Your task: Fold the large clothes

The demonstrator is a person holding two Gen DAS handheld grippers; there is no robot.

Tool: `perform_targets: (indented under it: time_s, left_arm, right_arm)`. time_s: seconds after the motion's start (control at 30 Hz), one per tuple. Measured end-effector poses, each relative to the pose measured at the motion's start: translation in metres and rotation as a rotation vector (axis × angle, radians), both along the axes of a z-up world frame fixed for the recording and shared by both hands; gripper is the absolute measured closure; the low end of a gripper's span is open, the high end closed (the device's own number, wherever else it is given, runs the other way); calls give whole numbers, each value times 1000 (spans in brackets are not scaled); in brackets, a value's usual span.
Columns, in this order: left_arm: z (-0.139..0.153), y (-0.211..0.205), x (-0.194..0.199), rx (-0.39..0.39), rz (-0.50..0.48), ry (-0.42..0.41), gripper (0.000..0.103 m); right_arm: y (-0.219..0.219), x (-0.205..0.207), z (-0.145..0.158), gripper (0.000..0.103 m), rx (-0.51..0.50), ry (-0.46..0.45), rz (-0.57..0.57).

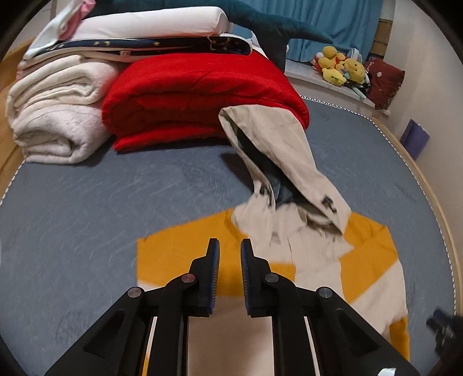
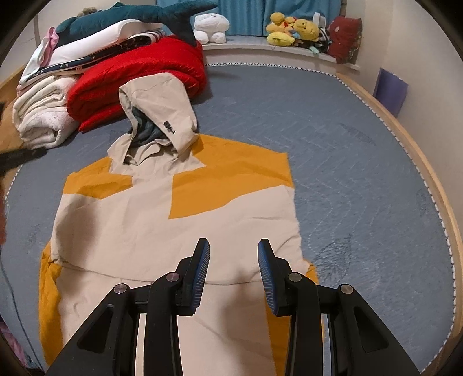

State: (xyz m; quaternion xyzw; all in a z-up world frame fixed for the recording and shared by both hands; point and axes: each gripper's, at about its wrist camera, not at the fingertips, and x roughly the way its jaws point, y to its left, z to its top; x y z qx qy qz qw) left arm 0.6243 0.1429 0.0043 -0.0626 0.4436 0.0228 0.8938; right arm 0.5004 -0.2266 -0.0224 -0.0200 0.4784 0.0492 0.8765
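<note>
A beige and orange hooded jacket (image 2: 144,231) lies flat on the grey-blue bed cover (image 2: 347,173), with its sleeves folded in. Its hood (image 2: 162,101) points towards the far bedding pile. In the left wrist view the jacket (image 1: 306,260) is blurred and its hood (image 1: 275,138) leans on the red quilt. My left gripper (image 1: 230,245) hovers over the jacket's orange shoulder patch, jaws a narrow gap apart with nothing between them. My right gripper (image 2: 233,245) stands open above the jacket's lower body, holding nothing.
A folded red quilt (image 2: 139,72), a rolled white blanket (image 2: 43,115) and stacked pillows under a teal shark plush (image 2: 130,17) fill the far left. Stuffed toys (image 2: 292,29) line the sill. The bed's wooden edge (image 2: 419,162) curves along the right.
</note>
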Motion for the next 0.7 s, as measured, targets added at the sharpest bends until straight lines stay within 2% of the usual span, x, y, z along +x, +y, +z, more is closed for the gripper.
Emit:
perform_targets:
  time_s: [0.1, 0.17, 0.37, 0.43, 0.5, 0.57, 0.7]
  left_arm:
    - [-1, 3, 38, -2, 8, -3, 90]
    - [-2, 8, 63, -52, 16, -5, 90]
    - [-11, 15, 129, -212, 46, -19, 90]
    - [-17, 14, 156, -262, 58, -13, 82]
    - [-24, 12, 174, -291, 75, 1, 60]
    - [-34, 9, 195, -314, 96, 20, 55]
    - [-51, 7, 228, -363, 154, 37, 56]
  right_arm:
    - [1, 2, -3, 69, 4, 8, 1]
    - [3, 3, -5, 87, 2, 10, 12]
    - [-5, 9, -6, 88, 12, 8, -6]
    - [-7, 13, -9, 87, 24, 21, -12]
    - [-9, 16, -13, 86, 32, 36, -17]
    - [-10, 19, -18, 85, 31, 53, -17]
    - [-11, 23, -25, 85, 37, 74, -16]
